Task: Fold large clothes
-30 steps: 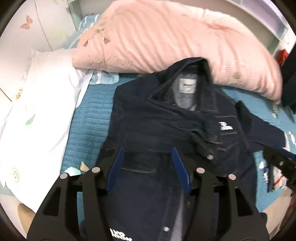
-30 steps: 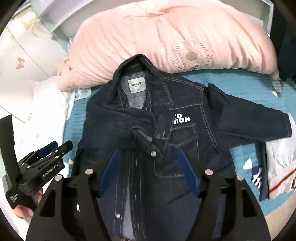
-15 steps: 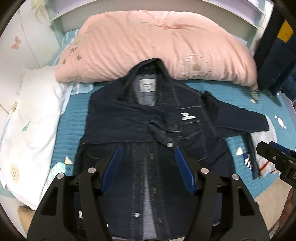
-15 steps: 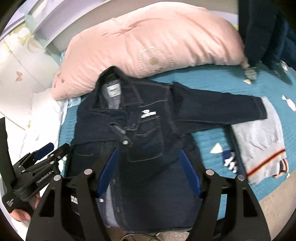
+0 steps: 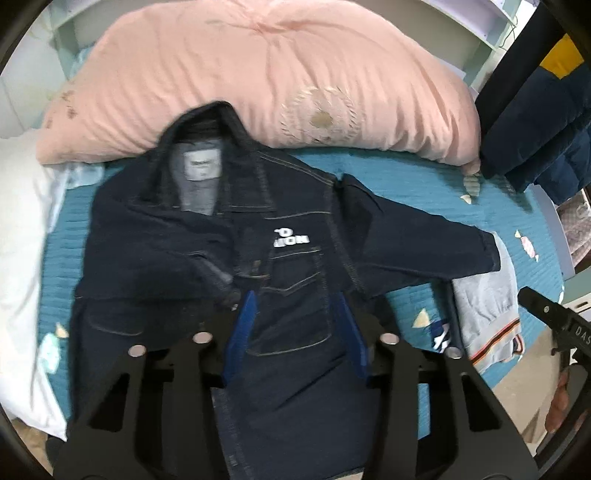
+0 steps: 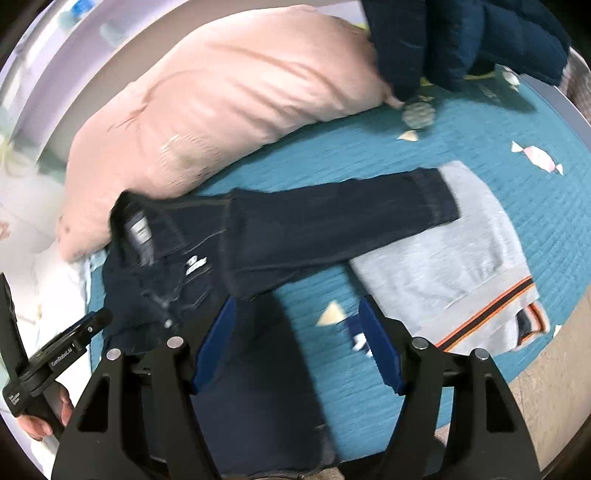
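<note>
Denim jacket (image 5: 295, 266) lay front-up on the teal quilt (image 5: 406, 177), its collar against the pink pillow (image 5: 280, 74) at the head of the bed. One sleeve (image 6: 332, 229) stretched out flat to the side, and its cuff overlapped the edge of a folded grey garment (image 6: 461, 258) with orange and dark stripes. A white pillow (image 5: 22, 258) lay beside the jacket's other side, and dark blue clothing (image 6: 461, 33) hung over the far corner of the bed.

Your left gripper (image 5: 297, 301) hovered above the jacket's chest pocket; its jaws had just been closing but stood apart, with nothing clamped between the blue pads (image 5: 242, 336). Your right gripper (image 6: 295, 306) hung over the quilt beside the jacket's body, below the outstretched sleeve, with its jaws wide apart and empty. Both views were blurred.
</note>
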